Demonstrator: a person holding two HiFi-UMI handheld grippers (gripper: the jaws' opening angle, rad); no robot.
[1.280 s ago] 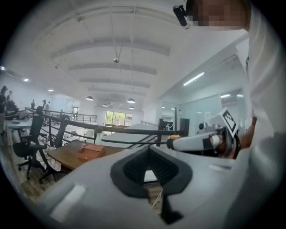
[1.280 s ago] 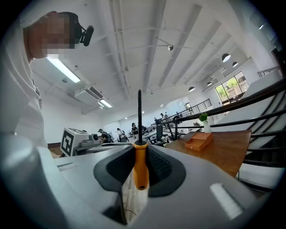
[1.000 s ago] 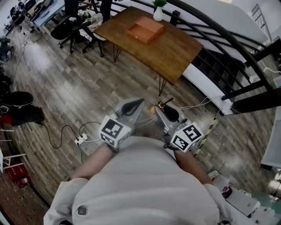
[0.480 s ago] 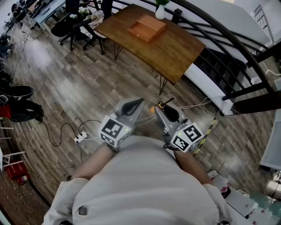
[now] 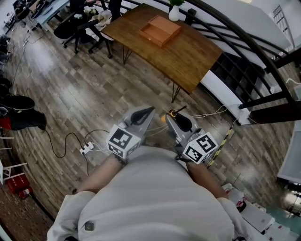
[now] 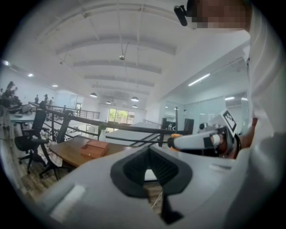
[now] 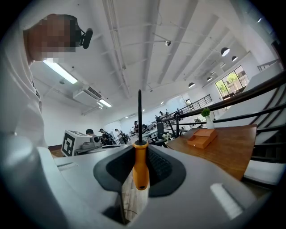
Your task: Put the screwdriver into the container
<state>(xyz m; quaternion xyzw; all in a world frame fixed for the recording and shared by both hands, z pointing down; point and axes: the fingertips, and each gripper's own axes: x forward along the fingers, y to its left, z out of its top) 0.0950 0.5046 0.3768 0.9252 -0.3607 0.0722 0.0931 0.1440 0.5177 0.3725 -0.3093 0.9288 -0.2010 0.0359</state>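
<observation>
My right gripper (image 5: pixel 175 118) is shut on a screwdriver (image 5: pixel 170 113) with an orange handle and a black shaft. In the right gripper view the handle (image 7: pixel 140 164) sits between the black pads of the right gripper (image 7: pixel 141 175) and the shaft points up and forward. My left gripper (image 5: pixel 142 115) is held beside it, close to my body, shut with nothing in it. In its own view, the left gripper (image 6: pixel 152 173) shows only floor through the gap. The container, an open wooden box (image 5: pixel 160 30), rests on a brown table (image 5: pixel 188 52) well ahead; the box (image 7: pixel 203 137) lies to the right in the right gripper view.
A white vase with a plant (image 5: pixel 174 11) stands at the table's far edge. A dark curved railing (image 5: pixel 244 42) runs behind and to the right of the table. Office chairs (image 5: pixel 75 28) stand at its left end. Cables and a power strip (image 5: pixel 87 148) lie on the wood floor.
The table and box have drifted slightly right and down in the head view. Both grippers hold the same pose, the screwdriver still in the right one.
</observation>
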